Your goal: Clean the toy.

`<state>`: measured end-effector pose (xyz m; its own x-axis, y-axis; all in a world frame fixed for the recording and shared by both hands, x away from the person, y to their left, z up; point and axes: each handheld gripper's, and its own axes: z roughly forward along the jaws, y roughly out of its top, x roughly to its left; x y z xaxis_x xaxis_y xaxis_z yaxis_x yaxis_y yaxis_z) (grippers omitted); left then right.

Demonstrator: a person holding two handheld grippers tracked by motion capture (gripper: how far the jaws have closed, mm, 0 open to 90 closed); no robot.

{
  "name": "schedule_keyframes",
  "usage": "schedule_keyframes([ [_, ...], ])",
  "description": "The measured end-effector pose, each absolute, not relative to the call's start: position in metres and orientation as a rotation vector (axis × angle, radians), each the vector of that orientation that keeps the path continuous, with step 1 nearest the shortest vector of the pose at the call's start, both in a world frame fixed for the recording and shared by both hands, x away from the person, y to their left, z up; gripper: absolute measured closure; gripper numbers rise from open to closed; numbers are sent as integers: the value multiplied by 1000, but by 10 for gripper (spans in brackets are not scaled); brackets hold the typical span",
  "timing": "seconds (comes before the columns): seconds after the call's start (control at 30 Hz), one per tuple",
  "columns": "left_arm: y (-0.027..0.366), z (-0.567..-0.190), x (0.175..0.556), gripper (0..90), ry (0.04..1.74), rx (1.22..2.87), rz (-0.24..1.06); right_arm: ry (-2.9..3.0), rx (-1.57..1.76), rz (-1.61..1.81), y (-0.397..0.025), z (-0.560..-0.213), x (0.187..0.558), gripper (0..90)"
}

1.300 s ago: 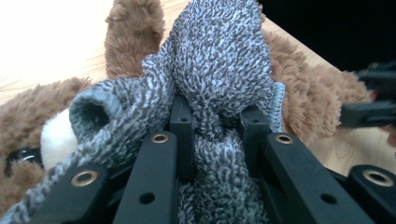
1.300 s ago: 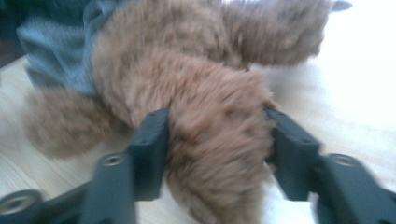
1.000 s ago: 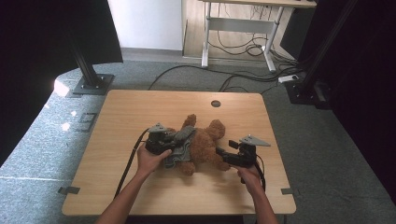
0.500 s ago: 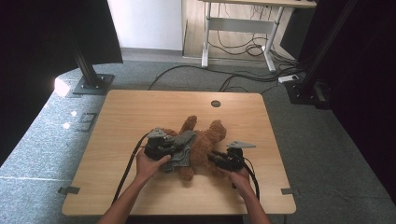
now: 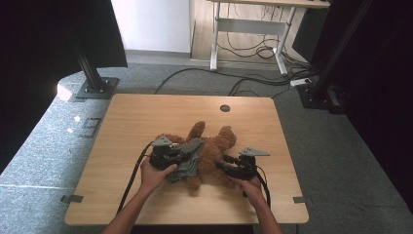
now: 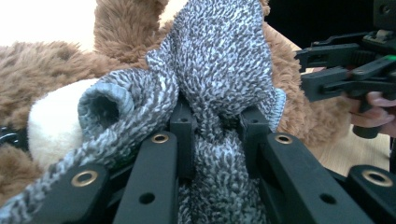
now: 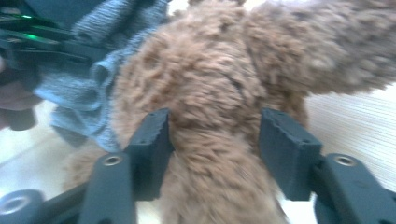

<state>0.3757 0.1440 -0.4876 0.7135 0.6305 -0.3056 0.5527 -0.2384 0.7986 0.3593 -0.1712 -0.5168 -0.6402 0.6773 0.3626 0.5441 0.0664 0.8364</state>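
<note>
So the teddy bear [image 5: 209, 148] is lying on the wooden table [image 5: 146, 117], sandwiched between the two grippers, with a grey knit sweater [image 5: 190, 158] partly on it. The left gripper [image 6: 212, 140] has its jaws pinched tight on a bunched fold of the sweater, knit squeezed flat between the pads and bulging out above them. The right gripper [image 7: 215, 149] sits about half open with its pads straddling a furry limb of the bear, fur pushed up against both inner faces. Can't honestly tell if it's really clamping or just resting around it.

Stuff I'd worry about from here:

- If the left one pulls while the right isn't truly gripping, the whole bear probably just slides along with the sweater instead of the sweater moving over it.
- That plush fur is squishy and slick, so the limb could pop out from between the right pads as soon as there's tension.
- The left grip is on a thick wad near the sleeve opening [image 6: 103, 106], just left of its fingers. Yanking there might twist the sleeve shut or stretch the knit.
</note>
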Motion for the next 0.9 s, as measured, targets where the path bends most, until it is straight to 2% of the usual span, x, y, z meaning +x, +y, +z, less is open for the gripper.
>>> schedule_keyframes([
  [0.13,144,-489,374,728,917,1901,95,2280,1218,1533,-156,-518,355,286],
  [0.2,144,-490,373,728,916,1900,93,2320,1209,1422,-146,-525,355,263],
  [0.27,144,-490,371,728,920,1896,84,2339,1195,1330,-138,-532,354,341],
  [0.4,142,-485,367,720,910,1875,41,2354,1125,1292,-132,-535,352,574],
  [0.47,134,-477,366,718,857,1876,-4,2350,1116,1293,-132,-535,352,587],
  [0.6,102,-457,367,716,781,1920,23,2355,1073,1284,-127,-536,350,606],
  [0.73,67,-450,379,714,806,1995,83,2355,1067,1283,-128,-537,348,607],
  [0.77,64,-454,384,714,822,2007,90,2358,1065,1283,-129,-538,348,611],
  [0.83,71,-464,394,716,867,1950,-2,2355,1088,1291,-133,-539,347,625],
  [0.9,81,-467,395,721,882,1906,-31,2358,1095,1301,-135,-540,347,635],
])
